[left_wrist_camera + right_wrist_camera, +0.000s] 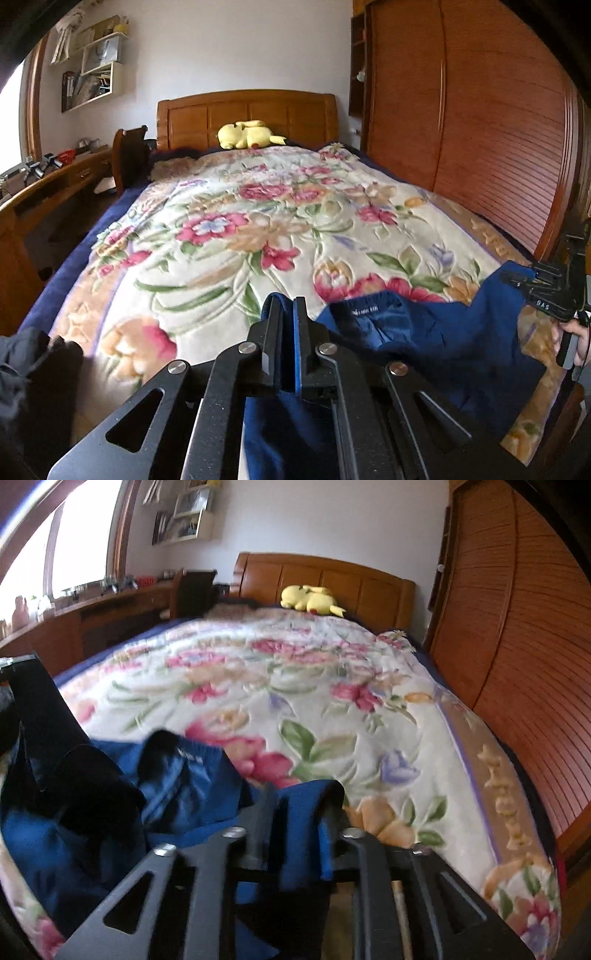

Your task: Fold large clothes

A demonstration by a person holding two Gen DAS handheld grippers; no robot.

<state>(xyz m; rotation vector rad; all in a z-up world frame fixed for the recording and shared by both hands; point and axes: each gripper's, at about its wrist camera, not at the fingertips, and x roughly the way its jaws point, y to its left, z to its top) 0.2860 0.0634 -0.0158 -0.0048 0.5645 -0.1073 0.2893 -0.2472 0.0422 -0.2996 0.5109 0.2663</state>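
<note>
The blue garment (436, 332) lies bunched at the near edge of the floral blanket (258, 229), waistband toward the far side, not yet spread or folded. The left gripper (287, 306) is clamped on one corner of it. The right gripper (295, 805) stands part-open with cloth between its jaws, pads seemingly not pressing. Folding itself has hardly begun; every fold remains.

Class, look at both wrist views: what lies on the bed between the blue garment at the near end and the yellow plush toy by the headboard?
Only the floral blanket, with nothing on it, lies between the blue garment and the yellow plush toy. Both wrist views show this.
</note>
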